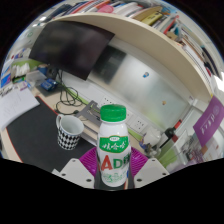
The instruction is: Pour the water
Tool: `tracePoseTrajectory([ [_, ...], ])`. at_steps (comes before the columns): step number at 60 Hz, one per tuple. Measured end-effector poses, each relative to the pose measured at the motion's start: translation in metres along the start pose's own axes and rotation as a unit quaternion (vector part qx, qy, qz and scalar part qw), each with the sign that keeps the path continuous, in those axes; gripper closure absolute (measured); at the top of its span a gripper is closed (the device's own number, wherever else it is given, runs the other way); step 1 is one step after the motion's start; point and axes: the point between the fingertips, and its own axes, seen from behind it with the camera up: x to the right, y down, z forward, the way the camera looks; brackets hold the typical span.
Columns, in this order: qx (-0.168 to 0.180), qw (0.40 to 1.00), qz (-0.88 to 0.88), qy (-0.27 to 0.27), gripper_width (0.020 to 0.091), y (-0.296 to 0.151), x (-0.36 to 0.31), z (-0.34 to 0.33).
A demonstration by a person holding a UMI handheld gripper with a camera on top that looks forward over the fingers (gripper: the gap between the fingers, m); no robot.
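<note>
The bottle (113, 147), white with a green cap and a red-and-green label, stands upright between the fingers of the gripper (112, 170), and the purple pads (90, 162) sit against its lower body on both sides. It looks grasped rather than merely framed, since no gap shows at either pad. The jaws are closed down to the width of the bottle.

To judge by this, the step in hand is carrying the bottle toward a vessel, before any pouring. The bottle is not yet tilted, and the green cap appears to be on, though whether it is sealed cannot be told.

Just to the left of the bottle, and a little beyond it, a cup (69, 130) with a dark patterned wall and a white inside stands on the desk (35, 125). It is the likely target. The next move probably calls for bringing the neck of the bottle over the rim of the cup and tipping it leftward, slowly enough that the stream lands inside.

Further behind the bottle, cables and a monitor (70, 48) lie near the cup, so a spill there could matter.
</note>
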Motion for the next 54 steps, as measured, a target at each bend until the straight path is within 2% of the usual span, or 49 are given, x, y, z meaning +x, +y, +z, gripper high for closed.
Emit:
tracePoseTrajectory([
  [12, 0.000, 0.956, -0.292, 0.013, 0.0709, -0.018, 0.031, 0.042],
  [23, -0.003, 0.896, -0.444, 0.002, 0.0708, -0.028, 0.014, 0.070],
  [42, -0.007, 0.802, -0.597, 0.019, 0.0709, -0.041, -0.001, 0.094],
  [54, -0.025, 0.793, -0.608, 0.010, 0.0708, -0.028, -0.002, 0.100],
])
